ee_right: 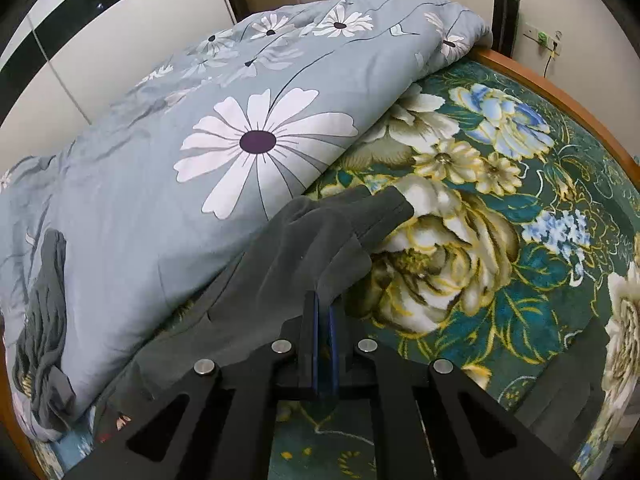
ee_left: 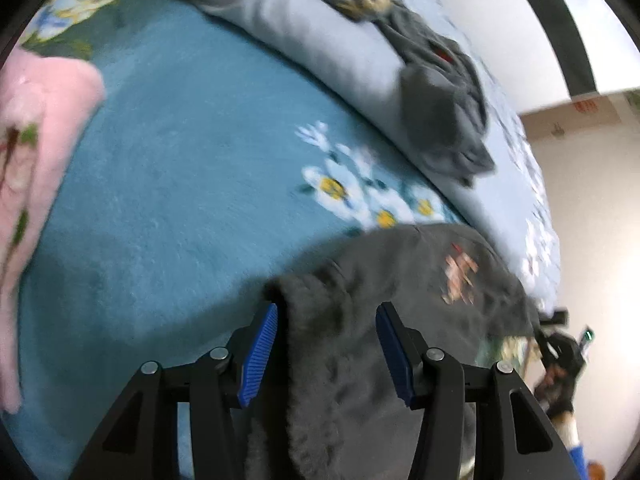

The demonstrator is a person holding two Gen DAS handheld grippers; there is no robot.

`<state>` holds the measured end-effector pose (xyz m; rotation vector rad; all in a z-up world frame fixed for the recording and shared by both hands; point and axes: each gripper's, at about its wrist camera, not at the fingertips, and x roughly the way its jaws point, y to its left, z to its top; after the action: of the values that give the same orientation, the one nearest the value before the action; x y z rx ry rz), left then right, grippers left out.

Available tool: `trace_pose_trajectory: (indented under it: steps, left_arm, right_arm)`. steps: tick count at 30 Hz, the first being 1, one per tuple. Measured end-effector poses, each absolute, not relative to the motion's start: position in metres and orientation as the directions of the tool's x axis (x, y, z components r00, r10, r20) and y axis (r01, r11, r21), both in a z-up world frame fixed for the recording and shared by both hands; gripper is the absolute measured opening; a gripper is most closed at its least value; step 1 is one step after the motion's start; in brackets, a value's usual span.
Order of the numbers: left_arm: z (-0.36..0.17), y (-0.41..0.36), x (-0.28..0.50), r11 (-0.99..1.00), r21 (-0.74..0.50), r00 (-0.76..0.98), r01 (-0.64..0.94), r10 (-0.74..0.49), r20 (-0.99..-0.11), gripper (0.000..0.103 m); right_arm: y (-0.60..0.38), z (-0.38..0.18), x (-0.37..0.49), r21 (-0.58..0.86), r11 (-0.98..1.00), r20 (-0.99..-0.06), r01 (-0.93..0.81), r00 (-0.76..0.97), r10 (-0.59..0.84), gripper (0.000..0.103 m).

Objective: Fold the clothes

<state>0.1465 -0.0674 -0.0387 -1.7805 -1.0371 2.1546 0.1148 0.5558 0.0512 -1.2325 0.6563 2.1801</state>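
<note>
Right gripper (ee_right: 323, 312) clamping grey garment (ee_right: 288, 264), left gripper (ee_left: 326, 332) spread, straddling it

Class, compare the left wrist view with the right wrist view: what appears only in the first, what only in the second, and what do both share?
Only the left wrist view shows the pink garment and the left gripper, jaws open around grey fabric. Only the right wrist view shows the wooden bed frame, the wall socket and the right gripper, shut on the grey garment. Both show the grey-blue daisy quilt and the teal floral blanket.
</note>
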Motion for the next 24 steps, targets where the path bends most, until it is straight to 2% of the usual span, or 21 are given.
trace_pose_trajectory:
  steps: [4,6,8,10,12,13,15,22,24]
  left_arm:
    - [-0.056,-0.064,0.148,-0.700,-0.631,-0.195,0.333,0.604,-0.773,0.053]
    - [-0.053,-0.067,0.147,-0.652,-0.689,-0.243,0.315,0.647,-0.723,0.053]
    - [-0.053,-0.067,0.142,-0.647,-0.701,-0.278,0.298,0.644,-0.713,0.051]
    - [-0.060,-0.066,0.134,-0.641,-0.703,-0.284,0.308,0.643,-0.711,0.047]
    - [-0.070,-0.064,0.129,-0.626,-0.702,-0.272,0.341,0.649,-0.711,0.035]
    - [-0.069,-0.063,0.129,-0.637,-0.694,-0.276,0.337,0.637,-0.719,0.025]
    - [-0.056,-0.058,0.128,-0.681,-0.675,-0.314,0.283,0.599,-0.736,0.019]
    - [-0.007,-0.063,0.120,-0.760,-0.638,-0.535,0.127,0.489,-0.689,0.018]
    - [-0.018,-0.058,0.116,-0.785,-0.599,-0.497,0.156,0.462,-0.735,0.018]
  right_arm:
    - [0.551,0.052,0.115,0.129,-0.739,-0.880,-0.661,-0.420,0.223,0.004]
    - [0.548,0.052,0.114,0.120,-0.743,-0.881,-0.658,-0.415,0.226,0.004]
    - [0.547,0.054,0.113,0.119,-0.745,-0.880,-0.656,-0.417,0.227,0.004]
    - [0.547,0.055,0.113,0.123,-0.743,-0.879,-0.658,-0.420,0.227,0.004]
    - [0.546,0.055,0.113,0.125,-0.739,-0.878,-0.663,-0.420,0.229,0.004]
    - [0.546,0.055,0.112,0.126,-0.737,-0.878,-0.664,-0.420,0.229,0.004]
    - [0.545,0.056,0.111,0.127,-0.737,-0.877,-0.664,-0.423,0.230,0.004]
    - [0.545,0.094,0.106,0.194,-0.746,-0.797,-0.637,-0.546,0.259,0.004]
    - [0.545,0.098,0.100,0.181,-0.759,-0.791,-0.626,-0.551,0.266,0.004]
